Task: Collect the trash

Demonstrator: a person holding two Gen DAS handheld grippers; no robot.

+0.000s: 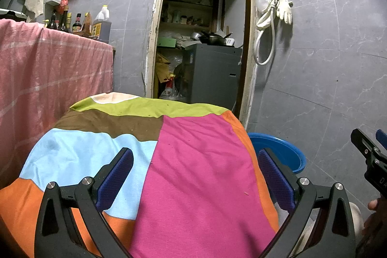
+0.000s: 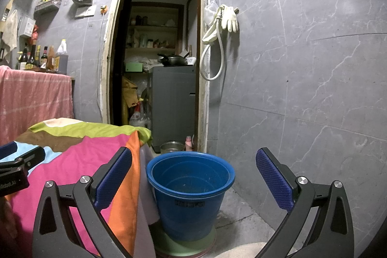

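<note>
One blue bucket (image 2: 191, 187), one patchwork cloth (image 1: 193, 161), one pair of rubber gloves (image 2: 229, 17), two tongs.

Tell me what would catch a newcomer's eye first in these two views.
The patchwork cloth in pink, orange, light blue, brown and green fills the foreground under the open left gripper. Just right of it, the blue bucket stands on the floor between the open right gripper's fingers. Behind, pale rubber gloves hang beside the dark doorway.
</note>
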